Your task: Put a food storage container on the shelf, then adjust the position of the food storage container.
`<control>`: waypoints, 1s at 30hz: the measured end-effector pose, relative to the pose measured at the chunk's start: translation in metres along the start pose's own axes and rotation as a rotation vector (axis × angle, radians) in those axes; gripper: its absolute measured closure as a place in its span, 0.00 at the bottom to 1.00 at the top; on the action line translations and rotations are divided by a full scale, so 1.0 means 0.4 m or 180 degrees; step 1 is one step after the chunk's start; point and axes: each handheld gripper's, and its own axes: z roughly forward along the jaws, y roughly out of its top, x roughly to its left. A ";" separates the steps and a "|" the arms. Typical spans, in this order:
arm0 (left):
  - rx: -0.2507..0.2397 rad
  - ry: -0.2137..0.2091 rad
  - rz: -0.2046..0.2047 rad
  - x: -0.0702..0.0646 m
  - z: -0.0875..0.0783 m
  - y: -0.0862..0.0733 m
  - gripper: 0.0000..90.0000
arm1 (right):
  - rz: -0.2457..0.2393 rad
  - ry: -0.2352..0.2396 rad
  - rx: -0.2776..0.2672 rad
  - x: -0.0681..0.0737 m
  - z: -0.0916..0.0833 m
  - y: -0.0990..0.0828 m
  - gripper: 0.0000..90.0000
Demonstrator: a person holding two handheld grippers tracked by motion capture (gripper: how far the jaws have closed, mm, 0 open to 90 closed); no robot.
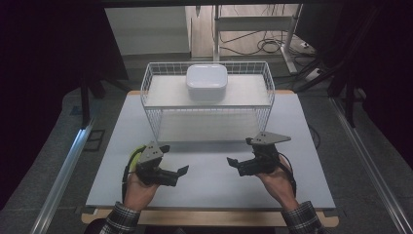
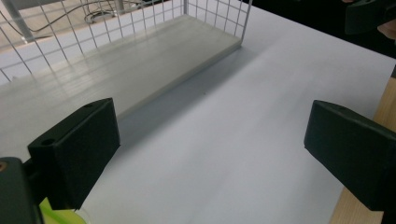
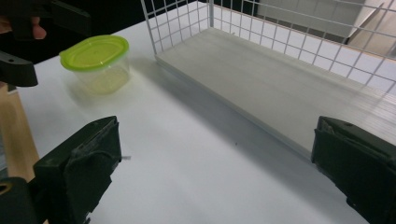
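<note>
A white wire rack (image 1: 151,78) with two shelf boards stands at the back of the white table (image 1: 214,187). On its upper shelf rests a white lidded box (image 1: 206,82). A clear tub with a green lid (image 3: 96,59) sits on the table left of the rack, and in the high view the tub (image 1: 132,156) is partly hidden under my left gripper (image 1: 174,159). That gripper is open and empty, jaws pointing right. My right gripper (image 1: 241,151) is open and empty too, facing left. The lower shelf board (image 2: 126,65) lies ahead of the left gripper (image 2: 210,154) and of the right gripper (image 3: 215,168).
The table's wooden front edge (image 1: 209,217) runs below both hands. Metal rails (image 1: 63,170) flank the table on the floor. Cables (image 1: 263,46) and a frame leg lie behind the rack. Bare table surface separates the two grippers.
</note>
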 end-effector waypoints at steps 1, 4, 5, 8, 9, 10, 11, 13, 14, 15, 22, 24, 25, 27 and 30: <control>0.0002 -0.0010 -0.0006 -0.004 0.001 -0.010 0.03 | -0.0002 -0.0021 -0.0004 0.002 -0.002 -0.007 0.02; 0.0015 0.0005 -0.0019 -0.011 0.001 -0.034 0.03 | 0.0007 -0.0045 -0.0010 0.006 -0.005 -0.028 0.02; 0.0025 0.0005 -0.0025 -0.014 0.002 -0.042 0.03 | 0.0012 -0.0052 -0.0004 0.009 -0.006 -0.042 0.02; 0.0058 0.0035 -0.0021 -0.020 0.003 -0.063 0.03 | 0.0009 -0.0062 0.0015 0.012 -0.005 -0.055 0.02; 0.0064 0.0048 -0.0021 -0.022 0.002 -0.070 0.03 | 0.0010 -0.0067 0.0025 0.013 -0.004 -0.060 0.02; 0.0069 0.0050 -0.0024 -0.023 0.002 -0.074 0.03 | 0.0014 -0.0072 0.0038 0.015 -0.003 -0.067 0.02; 0.0072 0.0063 -0.0016 -0.024 0.001 -0.079 0.03 | 0.0013 -0.0072 0.0044 0.016 -0.002 -0.071 0.02; 0.0064 0.0082 -0.0014 -0.026 -0.003 -0.087 0.04 | 0.0008 -0.0080 0.0073 0.020 -0.001 -0.083 0.02; 0.0054 0.0082 -0.0012 -0.027 -0.005 -0.090 0.04 | 0.0008 -0.0086 0.0077 0.021 -0.001 -0.087 0.02; 0.0045 0.0091 -0.0009 -0.028 -0.007 -0.095 0.04 | 0.0012 -0.0094 0.0079 0.024 0.001 -0.100 0.02; 0.0182 0.0152 0.0070 -0.045 0.004 -0.128 0.04 | -0.0048 -0.0145 0.0148 0.034 0.000 -0.134 0.02; 0.0215 0.0139 0.0066 -0.049 0.009 -0.132 0.04 | -0.0059 -0.0149 0.0165 0.034 -0.002 -0.142 0.02; 0.0264 0.0128 0.0086 -0.053 0.015 -0.137 0.04 | -0.0071 -0.0159 0.0194 0.033 -0.004 -0.149 0.03; 0.0355 0.0140 0.0112 -0.057 0.025 -0.140 0.04 | -0.0071 -0.0189 0.0258 0.026 -0.007 -0.165 0.03; 0.0431 0.0155 0.0092 -0.058 0.031 -0.137 0.05 | -0.0016 -0.0198 0.0262 0.016 -0.010 -0.172 0.04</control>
